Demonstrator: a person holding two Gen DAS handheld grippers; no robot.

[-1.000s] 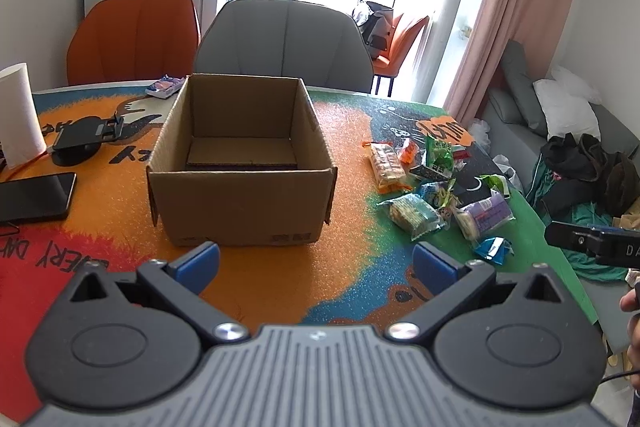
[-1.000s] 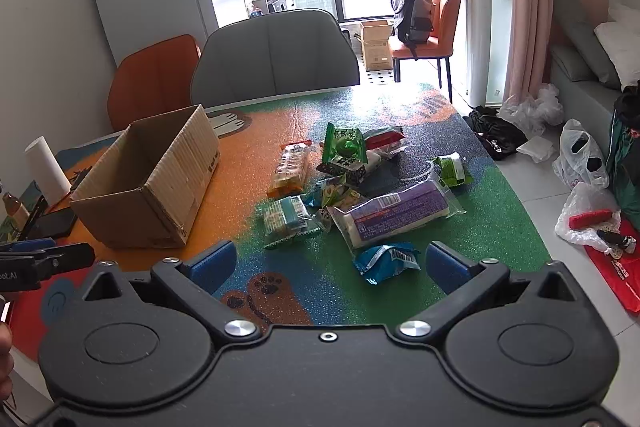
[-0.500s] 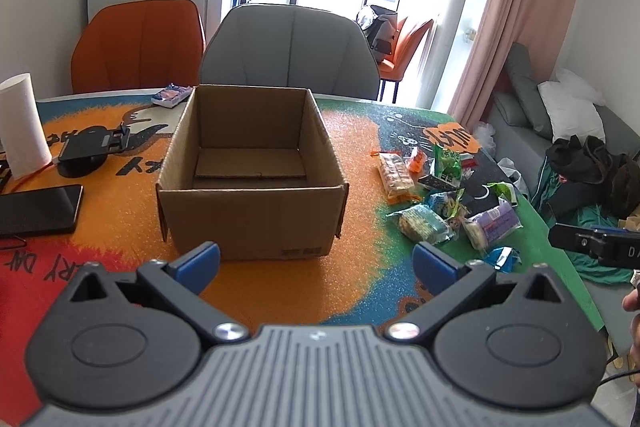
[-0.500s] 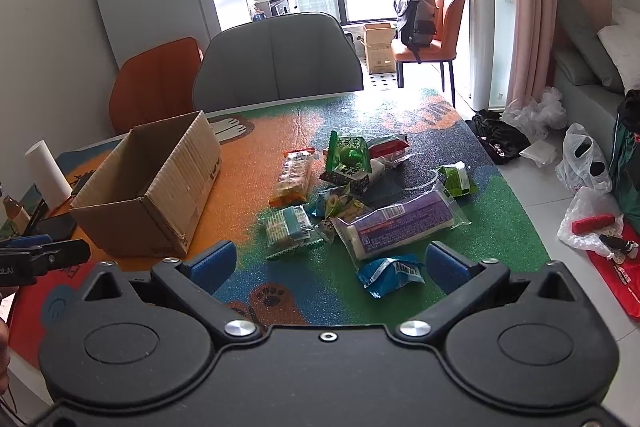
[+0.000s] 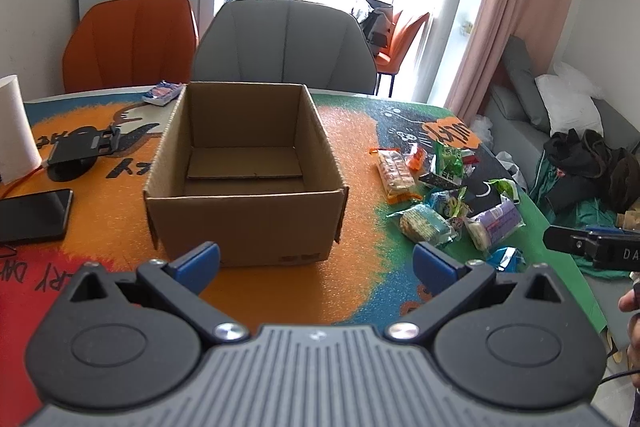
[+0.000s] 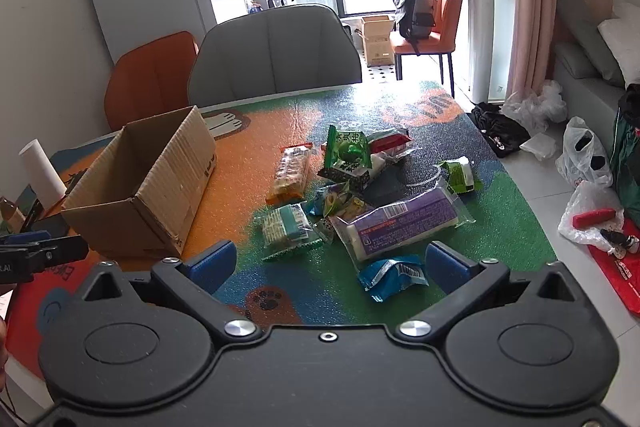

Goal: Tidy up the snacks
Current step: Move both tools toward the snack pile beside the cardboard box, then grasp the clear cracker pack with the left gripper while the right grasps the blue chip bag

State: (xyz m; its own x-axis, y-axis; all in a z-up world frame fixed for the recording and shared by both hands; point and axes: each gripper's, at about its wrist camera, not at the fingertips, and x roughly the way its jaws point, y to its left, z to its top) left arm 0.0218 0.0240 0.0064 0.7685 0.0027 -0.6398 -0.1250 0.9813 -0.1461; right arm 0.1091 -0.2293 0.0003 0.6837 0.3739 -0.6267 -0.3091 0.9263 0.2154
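Note:
An open, empty cardboard box [image 5: 244, 175] [image 6: 148, 183] stands on the colourful table mat. To its right lies a loose heap of snack packets: a purple-labelled pack [image 6: 400, 227] [image 5: 496, 223], a small blue packet [image 6: 394, 277] [image 5: 506, 259], a green bag [image 6: 346, 151], an orange-edged cracker pack [image 6: 290, 171] [image 5: 394, 173] and a teal cracker pack [image 6: 288, 227]. My left gripper [image 5: 316, 263] hovers open just in front of the box, nothing between its blue pads. My right gripper [image 6: 328, 263] is open above the mat, short of the blue packet.
A black phone [image 5: 34, 215], a phone stand [image 5: 82, 151] and a white paper roll [image 5: 16, 131] sit left of the box. Grey chair [image 5: 284, 43] and orange chair [image 5: 130, 41] stand behind the table. The table's right edge drops to a floor strewn with bags [image 6: 586, 159].
Both grippers have drawn back and risen slightly; the box and snacks look smaller and farther in each view. Both stay open. No object has moved.

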